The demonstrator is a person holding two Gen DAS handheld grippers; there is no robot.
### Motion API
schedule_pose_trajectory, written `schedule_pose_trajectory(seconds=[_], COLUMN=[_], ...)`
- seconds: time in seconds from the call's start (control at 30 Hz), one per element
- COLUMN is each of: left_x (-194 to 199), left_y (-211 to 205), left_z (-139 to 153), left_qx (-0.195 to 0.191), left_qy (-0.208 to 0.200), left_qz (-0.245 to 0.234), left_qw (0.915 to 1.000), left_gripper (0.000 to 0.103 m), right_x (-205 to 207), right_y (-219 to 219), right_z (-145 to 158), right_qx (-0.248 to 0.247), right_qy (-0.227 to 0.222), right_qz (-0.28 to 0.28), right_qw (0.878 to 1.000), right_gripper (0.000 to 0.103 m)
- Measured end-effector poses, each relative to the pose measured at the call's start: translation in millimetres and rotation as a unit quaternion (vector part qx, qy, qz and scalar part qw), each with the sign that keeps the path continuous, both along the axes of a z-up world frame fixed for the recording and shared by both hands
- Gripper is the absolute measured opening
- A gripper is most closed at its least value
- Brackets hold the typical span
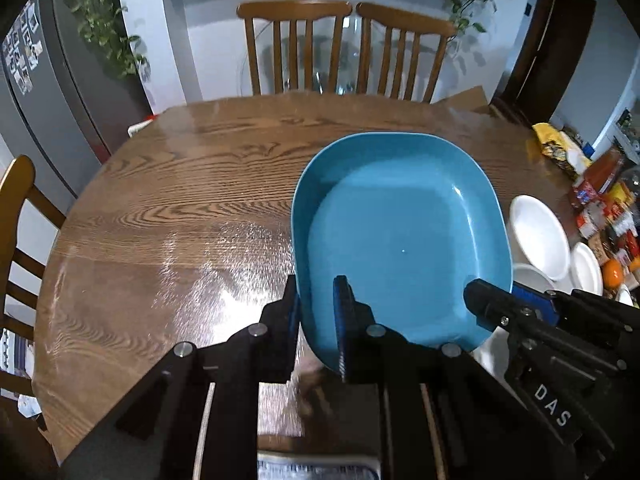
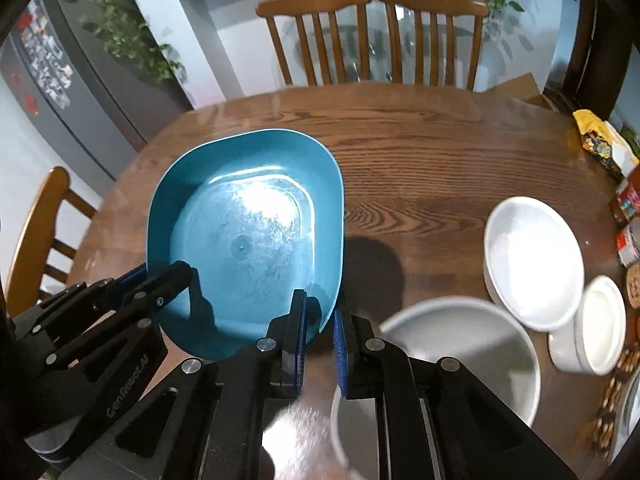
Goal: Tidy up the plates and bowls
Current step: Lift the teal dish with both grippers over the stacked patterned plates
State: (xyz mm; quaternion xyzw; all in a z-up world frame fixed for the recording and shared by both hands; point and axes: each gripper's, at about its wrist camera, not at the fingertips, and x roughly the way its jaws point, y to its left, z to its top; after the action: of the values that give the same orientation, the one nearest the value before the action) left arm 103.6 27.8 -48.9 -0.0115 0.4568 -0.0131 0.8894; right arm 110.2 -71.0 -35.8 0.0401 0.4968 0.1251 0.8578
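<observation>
Both tongs are narrowed onto the rim of one blue dish [image 1: 400,236], which is held tilted above the wooden table [image 1: 180,200] rather than resting on it. The left gripper [image 1: 318,320] pinches the dish's near-left rim, one blue-padded finger outside the wall and the other inside the basin; seen from the right wrist camera, the left gripper [image 2: 160,278] enters from the lower left and meets the same rim. The right gripper [image 2: 320,332] clamps the near-right rim, its pads likewise set on either side of the wall; from the left wrist camera the right gripper [image 1: 502,300] appears at the dish's lower right edge. Just right of the dish, on the table, stand the white pieces: a deep white bowl [image 2: 472,344] nearest the right gripper, a wider shallow white bowl [image 2: 532,260] beyond it, and a small white bowl [image 2: 596,324] tilted beside that one. Packaged groceries [image 2: 604,144] crowd the table's right edge. Two wooden chairs [image 1: 344,48] stand at the far side, a third chair [image 1: 16,216] at the left, with a grey refrigerator [image 1: 52,80] behind it.
</observation>
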Motion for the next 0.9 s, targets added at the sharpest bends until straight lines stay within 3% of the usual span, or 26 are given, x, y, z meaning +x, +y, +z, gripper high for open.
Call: schedule_pose_trajectory(seconds=[0.4, 0.9], left_x=[-66, -124], left_y=[-5, -13], left_z=[13, 26], left_qx=[-0.003, 0.029], left_qy=[-0.021, -0.052], left_qz=[-0.006, -0.012], left_qw=[0.9998, 0.9982], left_gripper=[0.013, 0.013], right_x=[-64, -120], right_y=[-6, -13], right_z=[14, 24], right_qx=[0.018, 0.027], right_qy=[-0.021, -0.052], right_qz=[0.009, 0.017], right_qw=[1.0, 0.998], right_gripper=[0.014, 0.014])
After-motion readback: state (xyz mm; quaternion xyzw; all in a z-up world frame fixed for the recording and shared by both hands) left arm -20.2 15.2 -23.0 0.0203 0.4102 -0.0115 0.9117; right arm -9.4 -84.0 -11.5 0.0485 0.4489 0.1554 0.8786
